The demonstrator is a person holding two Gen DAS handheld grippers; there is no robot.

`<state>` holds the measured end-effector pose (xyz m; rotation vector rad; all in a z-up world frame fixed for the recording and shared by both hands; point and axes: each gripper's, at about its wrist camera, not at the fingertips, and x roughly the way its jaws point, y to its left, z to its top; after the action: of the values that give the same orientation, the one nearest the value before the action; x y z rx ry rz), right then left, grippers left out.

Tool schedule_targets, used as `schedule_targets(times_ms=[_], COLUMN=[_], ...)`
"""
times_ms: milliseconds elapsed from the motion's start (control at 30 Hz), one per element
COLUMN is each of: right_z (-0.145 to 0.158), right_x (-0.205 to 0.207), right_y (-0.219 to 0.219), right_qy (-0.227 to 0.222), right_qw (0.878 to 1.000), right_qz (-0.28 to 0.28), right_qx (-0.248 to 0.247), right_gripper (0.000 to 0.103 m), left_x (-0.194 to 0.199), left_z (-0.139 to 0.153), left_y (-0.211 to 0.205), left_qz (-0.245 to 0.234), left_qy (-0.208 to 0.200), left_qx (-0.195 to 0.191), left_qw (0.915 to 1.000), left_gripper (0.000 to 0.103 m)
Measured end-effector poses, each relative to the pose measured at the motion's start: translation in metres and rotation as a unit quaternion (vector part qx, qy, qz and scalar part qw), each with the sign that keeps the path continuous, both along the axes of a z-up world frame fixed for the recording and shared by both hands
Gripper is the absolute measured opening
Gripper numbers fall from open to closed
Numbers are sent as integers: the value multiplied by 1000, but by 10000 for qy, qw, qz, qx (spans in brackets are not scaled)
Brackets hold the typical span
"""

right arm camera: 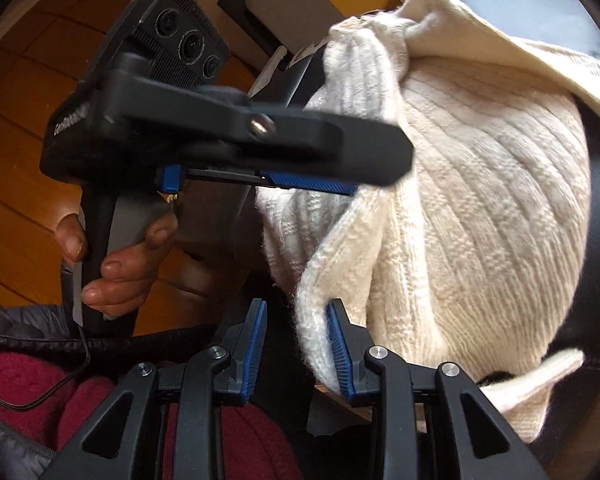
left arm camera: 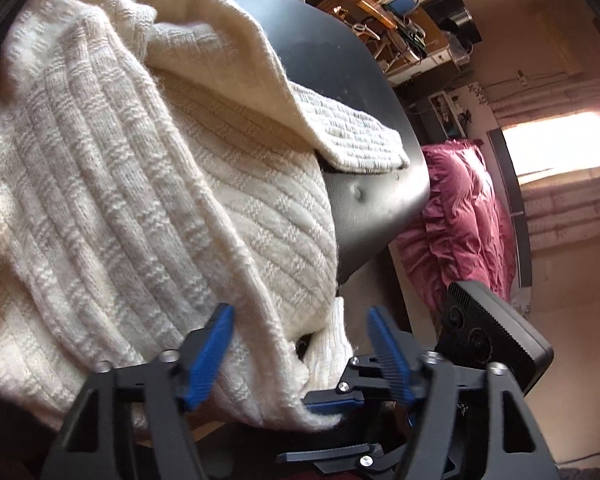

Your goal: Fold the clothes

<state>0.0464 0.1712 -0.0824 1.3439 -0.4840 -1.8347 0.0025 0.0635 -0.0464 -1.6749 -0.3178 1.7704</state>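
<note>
A cream ribbed-knit sweater (left arm camera: 140, 208) lies bunched on a black padded seat (left arm camera: 360, 80), with one sleeve (left arm camera: 352, 136) folded back across it. My left gripper (left arm camera: 302, 348) is open, its blue pads wide apart on either side of the sweater's near hem. The right wrist view shows it side-on, its fingers (right arm camera: 308, 184) reaching into the sweater (right arm camera: 480, 208). My right gripper (right arm camera: 298, 346) is open too. A hanging edge of the hem sits between its pads and touches only the right-hand pad (right arm camera: 340, 356). In the left wrist view the right gripper (left arm camera: 292, 428) comes in from the right at the hem.
A hand (right arm camera: 120, 268) holds the left gripper's handle. Red fabric (right arm camera: 20, 380) and a dark quilted sleeve (right arm camera: 4, 328) are close below. A wooden floor (right arm camera: 20, 120) lies to the left. Magenta bedding (left arm camera: 460, 216), a bright window (left arm camera: 556, 148) and cluttered shelves (left arm camera: 400, 20) stand beyond the seat.
</note>
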Motion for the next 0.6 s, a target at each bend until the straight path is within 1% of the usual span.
schedule_targets(times_ms=[33, 67, 100, 133, 167, 200, 233, 267, 400, 433, 467, 500, 567, 600], right_z=[0, -1, -1, -2, -2, -3, -3, -4, -5, -5, -5, -5, -1, 2], right_x=[-2, -3, -5, -6, -7, -8, -9, -10, -16, -18, -19, -20, -23, -27], right_y=[-4, -7, -11, -14, -17, -19, -20, -21, -28, -31, -32, -32, -21, -10], right_qy=[10, 24, 43, 61, 80, 90, 94, 110, 188, 209, 220, 221, 219, 219], right_qw=[10000, 10000, 9999, 9998, 9997, 9996, 9995, 9993, 9987, 9985, 9982, 9981, 9989, 9995], right_qz=[9, 30, 67, 95, 111, 120, 122, 128, 204, 234, 263, 287, 259, 150], right_qx=[13, 45, 98, 154, 214, 259, 290, 329, 419, 460, 493, 496, 310, 158], right_gripper=[32, 32, 33, 34, 35, 35, 35, 35, 36, 36, 36, 36, 36, 35], left_x=[1, 3, 4, 5, 6, 7, 8, 10, 13, 12, 12, 12, 12, 12], left_z=[-1, -2, -3, -5, -8, -11, -13, -14, -26, -29, -29, -26, -17, -12], left_y=[0, 0, 0, 0, -1, -3, -4, -5, -9, -11, -15, -20, -37, -46], left_qz=[-42, -84, -126, -148, -149, -152, -172, -204, -270, -224, -156, -88, 97, 196], left_qy=[-2, -5, -7, -20, -56, -87, -87, -72, -294, -347, -337, -296, -210, -166], left_qx=[-75, -150, -224, -315, -409, -487, -568, -654, -881, -878, -811, -721, -507, -394], left_qw=[10000, 9999, 9997, 9994, 9990, 9987, 9982, 9976, 9953, 9953, 9960, 9969, 9984, 9989], left_gripper=[60, 53, 49, 40, 33, 30, 25, 22, 21, 21, 11, 7, 6, 6])
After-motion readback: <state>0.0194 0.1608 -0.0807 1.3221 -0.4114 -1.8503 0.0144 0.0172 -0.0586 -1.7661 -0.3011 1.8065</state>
